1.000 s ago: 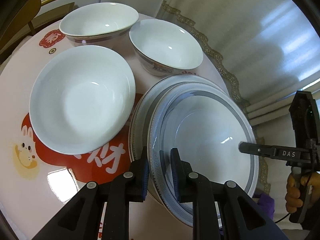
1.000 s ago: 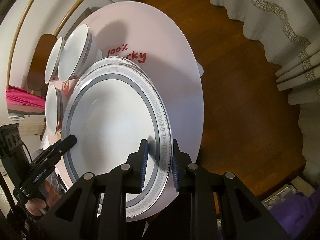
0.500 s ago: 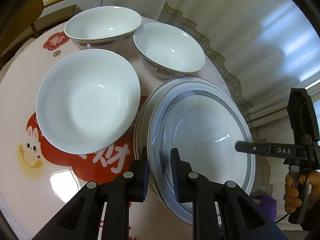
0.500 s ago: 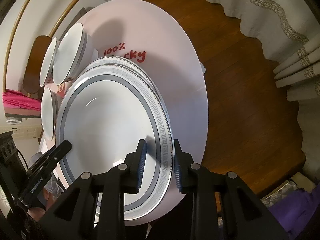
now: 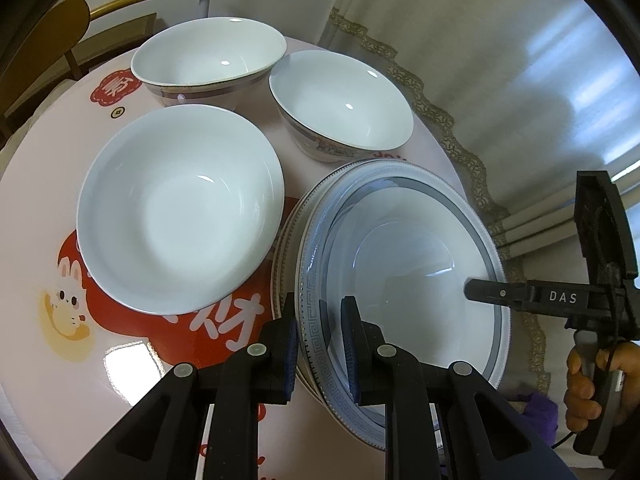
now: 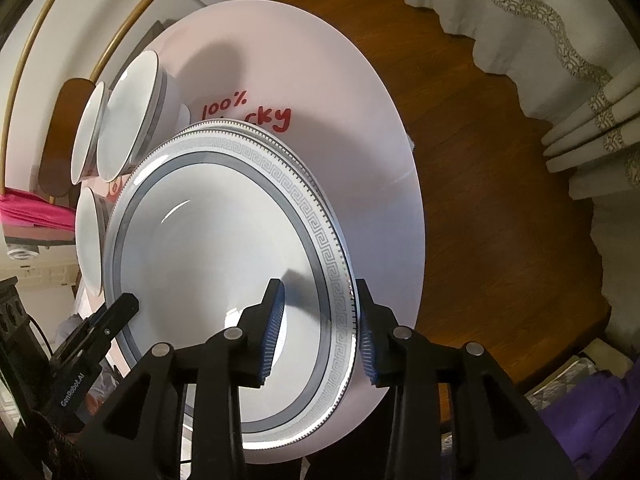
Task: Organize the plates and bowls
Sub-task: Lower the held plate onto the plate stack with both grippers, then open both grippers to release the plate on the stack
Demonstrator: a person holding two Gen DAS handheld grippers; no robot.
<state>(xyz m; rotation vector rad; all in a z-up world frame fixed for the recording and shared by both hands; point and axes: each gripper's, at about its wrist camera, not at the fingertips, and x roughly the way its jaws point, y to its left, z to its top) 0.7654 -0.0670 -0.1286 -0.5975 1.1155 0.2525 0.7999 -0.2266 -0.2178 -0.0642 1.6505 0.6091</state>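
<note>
A grey-rimmed plate with a key pattern [image 5: 404, 280] lies on top of a second, similar plate [image 5: 286, 236] on the round pink table [image 5: 48, 168]. My left gripper [image 5: 319, 330] is shut on the top plate's near rim. My right gripper [image 6: 318, 330] has its jaws apart, straddling the opposite rim of the same plate [image 6: 208, 264]. A plain white bowl [image 5: 180, 208] sits left of the plates. Two banded bowls [image 5: 208, 56] [image 5: 340, 100] stand behind.
The table's edge [image 6: 412, 184] drops to a wooden floor [image 6: 500, 200] on the right. Lace curtains [image 5: 480, 80] hang behind the table. A wooden chair [image 5: 48, 36] stands at the far left. Purple cloth [image 6: 592, 420] lies on the floor.
My right gripper's jaws have opened off the plate rim. The plate has settled lower onto the plate beneath. My left gripper keeps its grip.
</note>
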